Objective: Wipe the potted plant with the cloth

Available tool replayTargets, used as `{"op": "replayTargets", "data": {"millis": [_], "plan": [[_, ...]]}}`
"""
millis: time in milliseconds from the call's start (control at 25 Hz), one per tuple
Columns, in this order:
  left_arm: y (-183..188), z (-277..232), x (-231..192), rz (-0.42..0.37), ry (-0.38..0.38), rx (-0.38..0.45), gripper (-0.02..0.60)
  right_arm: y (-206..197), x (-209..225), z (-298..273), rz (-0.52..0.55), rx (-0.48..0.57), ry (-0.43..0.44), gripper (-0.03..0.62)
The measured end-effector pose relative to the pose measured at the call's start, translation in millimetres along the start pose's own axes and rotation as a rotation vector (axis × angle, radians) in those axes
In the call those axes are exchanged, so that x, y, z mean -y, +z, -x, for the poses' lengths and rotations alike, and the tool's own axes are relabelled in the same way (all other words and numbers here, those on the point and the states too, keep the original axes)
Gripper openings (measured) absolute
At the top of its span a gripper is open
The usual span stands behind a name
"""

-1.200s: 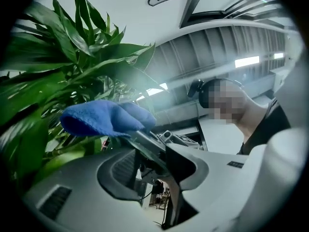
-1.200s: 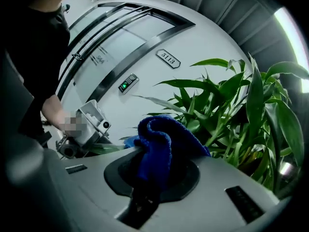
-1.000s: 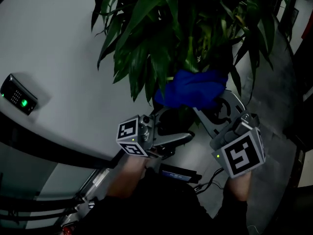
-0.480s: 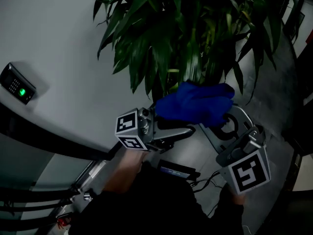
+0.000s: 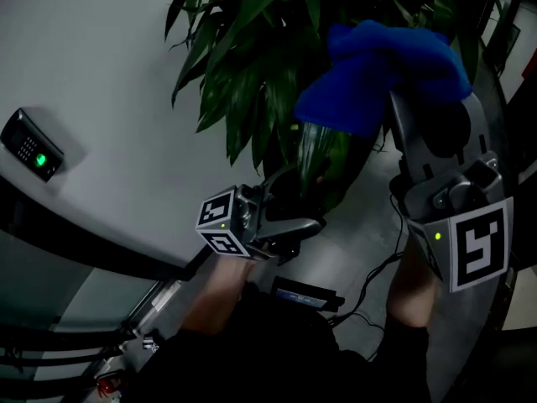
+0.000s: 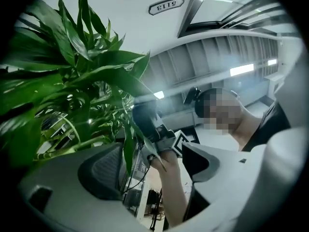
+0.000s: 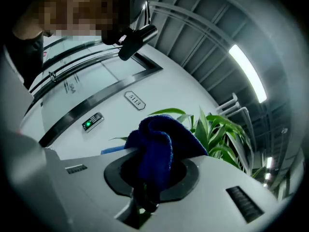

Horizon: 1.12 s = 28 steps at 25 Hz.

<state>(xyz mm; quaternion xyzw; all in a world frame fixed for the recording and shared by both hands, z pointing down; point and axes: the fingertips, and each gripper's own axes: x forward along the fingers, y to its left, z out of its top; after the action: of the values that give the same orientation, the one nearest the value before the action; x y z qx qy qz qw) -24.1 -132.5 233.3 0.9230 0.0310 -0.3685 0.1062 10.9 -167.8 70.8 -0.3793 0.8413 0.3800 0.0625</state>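
The potted plant (image 5: pixel 277 57) fills the top of the head view with long dark green leaves; it also shows in the left gripper view (image 6: pixel 63 95) and the right gripper view (image 7: pixel 217 129). My right gripper (image 5: pixel 415 91) is raised at the upper right among the leaves, shut on the blue cloth (image 5: pixel 377 70), which bunches out over its jaws (image 7: pixel 159 144). My left gripper (image 5: pixel 289 208) sits lower, under the foliage. Its jaws have just been opening and stand apart. One narrow leaf (image 6: pixel 128 151) hangs between them, and I see neither pad pressing on it.
A keypad with a green light (image 5: pixel 32 151) is mounted on the white wall at the left. A number plate (image 6: pixel 166 6) hangs higher on that wall. Cables (image 5: pixel 369 275) and a flat dark device (image 5: pixel 306 293) lie on the floor below the plant.
My right gripper has risen with the blue cloth from below the foliage up into the leaves at the upper right. The left gripper has stayed put.
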Motion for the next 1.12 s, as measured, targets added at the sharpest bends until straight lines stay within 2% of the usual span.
{"op": "replayTargets", "data": {"millis": [80,160,440,600,760,1120], "plan": [[13,7,-2,0.015,-0.009,0.057,0.398,17,11,-5,0.025,0.055,-0.043,0.075],[26,13,-9,0.021,0.000,0.105,0.405,19,13,-12,0.052,0.053,-0.031,0.075],[55,-6,-24,0.039,-0.014,0.162,0.442,-56,-21,-40,0.048,-0.148,0.101,0.075],[58,-12,-22,0.067,-0.038,0.191,0.448,-84,-45,-37,0.002,-0.207,0.159,0.075],[55,-9,-22,0.113,-0.052,0.217,0.448,-100,-66,-19,0.040,-0.255,0.195,0.075],[44,2,-24,0.180,-0.028,0.265,0.448,-104,-112,19,0.040,-0.273,0.301,0.075]]}}
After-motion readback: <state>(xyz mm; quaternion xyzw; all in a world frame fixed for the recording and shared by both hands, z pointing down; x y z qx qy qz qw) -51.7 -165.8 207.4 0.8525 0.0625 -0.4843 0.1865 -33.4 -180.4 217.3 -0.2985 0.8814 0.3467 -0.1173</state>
